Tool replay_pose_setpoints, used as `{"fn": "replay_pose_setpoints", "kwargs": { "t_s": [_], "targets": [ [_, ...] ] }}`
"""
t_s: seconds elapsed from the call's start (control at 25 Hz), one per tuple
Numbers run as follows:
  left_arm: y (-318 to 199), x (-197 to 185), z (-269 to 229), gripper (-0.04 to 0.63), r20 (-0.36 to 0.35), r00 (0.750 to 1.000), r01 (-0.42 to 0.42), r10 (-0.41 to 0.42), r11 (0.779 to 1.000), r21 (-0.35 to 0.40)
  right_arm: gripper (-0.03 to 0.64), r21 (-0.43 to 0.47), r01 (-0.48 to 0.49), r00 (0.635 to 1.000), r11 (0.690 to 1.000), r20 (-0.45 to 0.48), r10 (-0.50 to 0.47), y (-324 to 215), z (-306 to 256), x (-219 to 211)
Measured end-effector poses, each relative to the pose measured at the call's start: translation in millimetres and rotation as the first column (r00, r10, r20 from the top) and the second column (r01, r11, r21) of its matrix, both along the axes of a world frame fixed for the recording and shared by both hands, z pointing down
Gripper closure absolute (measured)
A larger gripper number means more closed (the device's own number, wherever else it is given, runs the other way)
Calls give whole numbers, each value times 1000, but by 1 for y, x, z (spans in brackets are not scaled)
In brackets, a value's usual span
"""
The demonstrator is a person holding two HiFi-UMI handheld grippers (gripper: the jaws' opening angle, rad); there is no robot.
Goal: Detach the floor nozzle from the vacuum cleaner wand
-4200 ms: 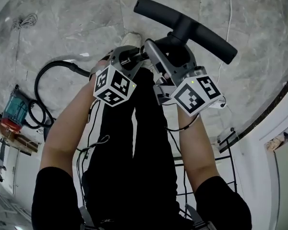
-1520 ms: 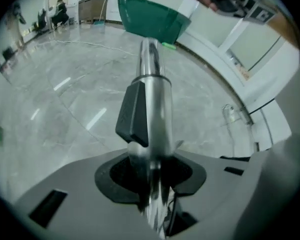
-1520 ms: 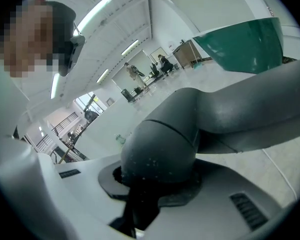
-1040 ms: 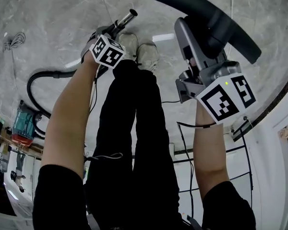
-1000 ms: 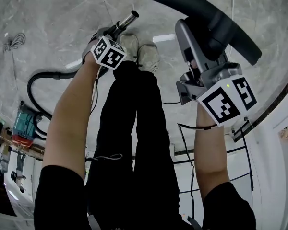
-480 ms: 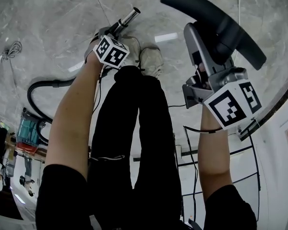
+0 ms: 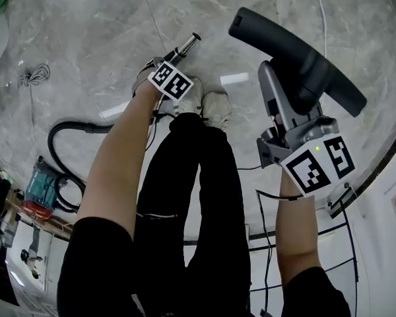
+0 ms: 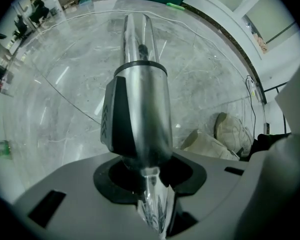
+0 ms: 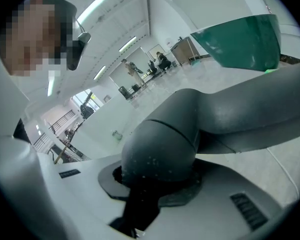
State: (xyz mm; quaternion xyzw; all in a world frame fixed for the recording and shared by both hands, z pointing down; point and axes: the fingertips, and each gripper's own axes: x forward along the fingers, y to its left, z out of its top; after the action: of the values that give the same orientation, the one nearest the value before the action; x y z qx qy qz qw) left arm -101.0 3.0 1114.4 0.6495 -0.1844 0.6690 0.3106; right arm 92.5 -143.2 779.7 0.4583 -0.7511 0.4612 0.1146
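My left claw [image 7: 166, 66] pinches the vacuum cleaner wand [image 7: 185, 47]. It is one smooth chrome tube with a black collar piece marked with small chevrons, and its free end pokes out just beyond my shoes [image 7: 208, 103]. My right claw [image 7: 285, 114] is clamped on the rounded neck of the floor nozzle [image 7: 297, 51]. The nozzle is one long, dark grey, matte plastic bar, held up to the right of the shoes and well apart from the wand's tip. The two pale, worn shoes stand side by side on the glossy, grey-veined marble floor [image 7: 86, 38]. Left of the shoes, one black hose [image 7: 66, 121] curls toward the single teal-and-red vacuum cleaner body [image 7: 38, 189].
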Motion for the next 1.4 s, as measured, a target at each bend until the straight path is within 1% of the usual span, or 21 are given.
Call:
{"fn": "replay_pose_setpoints", "kwargs": {
  "t_s": [0.12,0.24,0.36,0.48,0.56,0.6,0.64,0.68,0.72,0.76,0.84,0.88,0.92,0.96,1.0,1.04,1.16,1.2,1.24,1.32,1.4],
  "targets": [
    [-1,0,13,454,3,999,-33,33,999,31,512,25,18,1000,1000,-17,-18,-2,6,-3],
    [1,-3,16,443,-4,997,-75,75,997,36,512,12,8,1000,1000,-15,-8,0,13,-3],
    [-2,-7,2,394,-12,997,-78,78,996,47,512,-23,-19,1000,1000,-6,19,1,10,-4],
    [-4,-11,-32,383,-33,999,-28,31,997,66,512,-36,-31,999,999,-10,31,3,-10,-11],
    [-11,-5,-70,385,-97,994,52,-41,992,113,512,-15,-21,999,1000,-29,20,1,-36,-16],
    [-17,1,-95,390,-145,986,107,-86,983,148,512,3,-12,999,1000,-43,12,-1,-52,-19],
    [-26,6,-123,447,-192,972,170,-133,967,190,512,25,-3,998,1000,-56,4,-3,-70,-22],
    [-37,9,-154,580,-234,956,234,-179,944,234,512,51,6,998,999,-69,-2,-7,-88,-25],
    [-49,11,-185,588,-272,936,299,-225,915,271,512,78,12,997,997,-79,-6,-11,-105,-26],
    [-61,14,-218,588,-309,910,367,-276,882,296,512,100,15,996,995,-89,-6,-14,-121,-27],
    [-79,19,-289,588,-384,843,503,-378,805,313,512,116,10,995,993,-102,2,-16,-153,-28],
    [-87,22,-328,588,-419,810,555,-411,770,316,512,119,5,994,993,-107,8,-15,-171,-28],
    [-96,24,-368,588,-451,785,588,-425,741,325,512,127,1,994,992,-111,14,-15,-190,-27],
    [-109,27,-408,588,-482,769,605,-419,720,340,512,142,-3,993,990,-116,20,-18,-211,-27],
    [-124,31,-446,587,-514,760,611,-397,706,358,512,164,-7,993,986,-119,27,-24,-232,-27],
    [-139,36,-482,588,-547,753,611,-366,698,373,512,191,-13,992,982,-118,36,-31,-254,-27],
    [-166,51,-584,588,-620,730,606,-289,693,390,512,265,-45,994,963,-88,71,-45,-325,-24],
    [-170,55,-618,588,-633,725,606,-270,686,402,512,286,-53,994,957,-79,79,-46,-351,-22],
    [-172,59,-652,588,-644,724,606,-247,674,423,512,308,-58,994,950,-74,84,-46,-377,-18],
    [-175,67,-720,588,-663,721,609,-200,640,468,512,349,-60,993,935,-72,90,-44,-430,-11],
    [-165,76,-783,588,-685,707,627,-178,605,491,512,370,-65,994,927,-62,94,-31,-481,-3]
  ]
}}
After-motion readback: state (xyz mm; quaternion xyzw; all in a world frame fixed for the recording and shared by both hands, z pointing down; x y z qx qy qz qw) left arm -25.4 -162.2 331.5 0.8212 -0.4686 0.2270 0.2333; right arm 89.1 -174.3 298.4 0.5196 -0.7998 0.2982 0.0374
